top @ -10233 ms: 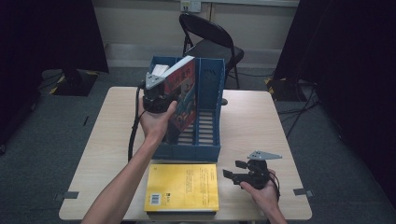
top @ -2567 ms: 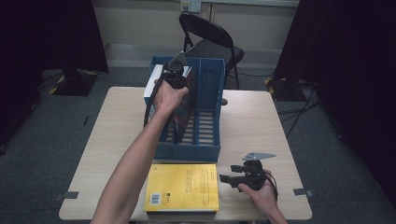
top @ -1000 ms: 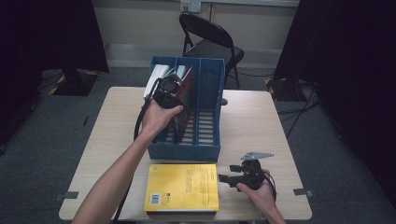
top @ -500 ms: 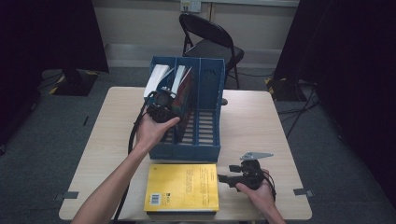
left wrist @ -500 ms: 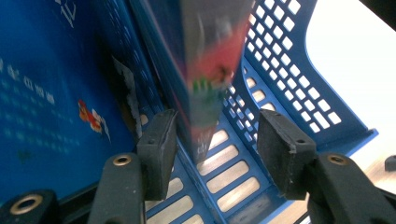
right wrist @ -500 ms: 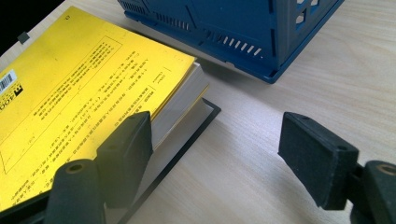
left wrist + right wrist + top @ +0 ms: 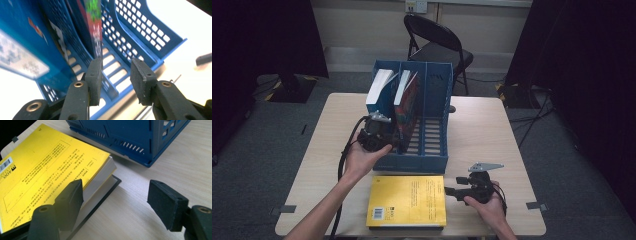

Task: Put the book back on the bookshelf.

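Observation:
A blue file rack (image 7: 432, 161) stands mid-table. A blue book (image 7: 379, 87) stands in its left slot and a red book (image 7: 408, 100) in the middle one. My left gripper (image 7: 384, 137) sits low at the rack's front left. Its jaws have just been closing. In the left gripper view the gripper (image 7: 116, 67) holds nothing; the red book (image 7: 92, 27) ends just above the left pad. A yellow book (image 7: 408, 200) lies flat on a dark book near the front edge. My right gripper (image 7: 451, 191) rests open at its right side; its left pad (image 7: 71, 196) is beside the yellow book (image 7: 45, 170).
A black folding chair (image 7: 437, 45) stands behind the table (image 7: 482, 125). The rack's right slot (image 7: 436, 130) holds nothing. A thin dark cover (image 7: 100, 197) sticks out from under the yellow book. Dark curtains hang on both sides.
My left hand has pulled back from the rack's top and come down to its front left, leaving the red book in the middle slot. The right hand has kept still.

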Action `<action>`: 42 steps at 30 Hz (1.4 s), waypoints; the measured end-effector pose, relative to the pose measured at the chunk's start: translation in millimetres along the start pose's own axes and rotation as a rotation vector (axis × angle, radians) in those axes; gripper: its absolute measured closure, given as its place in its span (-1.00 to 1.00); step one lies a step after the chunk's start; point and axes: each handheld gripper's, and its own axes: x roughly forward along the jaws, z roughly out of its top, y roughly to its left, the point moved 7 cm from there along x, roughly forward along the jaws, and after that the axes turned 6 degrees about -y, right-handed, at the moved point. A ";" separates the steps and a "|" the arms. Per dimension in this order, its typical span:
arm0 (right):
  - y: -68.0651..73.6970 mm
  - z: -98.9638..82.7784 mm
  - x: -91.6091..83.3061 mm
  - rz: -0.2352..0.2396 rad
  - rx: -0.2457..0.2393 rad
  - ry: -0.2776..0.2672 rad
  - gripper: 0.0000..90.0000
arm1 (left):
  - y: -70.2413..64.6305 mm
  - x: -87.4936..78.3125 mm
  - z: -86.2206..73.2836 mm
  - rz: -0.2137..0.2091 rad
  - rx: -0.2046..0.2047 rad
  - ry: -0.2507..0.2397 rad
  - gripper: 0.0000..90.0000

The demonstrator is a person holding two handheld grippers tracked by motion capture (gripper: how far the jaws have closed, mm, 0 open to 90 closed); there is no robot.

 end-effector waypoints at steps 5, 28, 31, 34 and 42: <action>6.8 2.5 -0.2 0.020 -0.017 -0.007 -0.28 | -2.6 -6.2 -21.3 -0.031 -0.032 0.000 0.33; 32.7 3.1 8.8 0.039 -0.100 0.026 0.26 | -26.4 7.5 -98.9 -0.121 0.046 0.080 0.27; 32.3 5.9 11.0 0.016 -0.097 0.018 0.35 | -28.5 8.8 -99.7 -0.128 0.053 0.066 0.28; 31.9 8.0 13.8 0.016 -0.097 0.018 0.38 | -28.3 7.7 -102.0 -0.157 0.035 0.058 0.30; 32.5 16.5 26.3 0.029 -0.105 0.026 0.42 | -25.6 -1.1 -113.6 -0.203 -0.018 0.016 0.34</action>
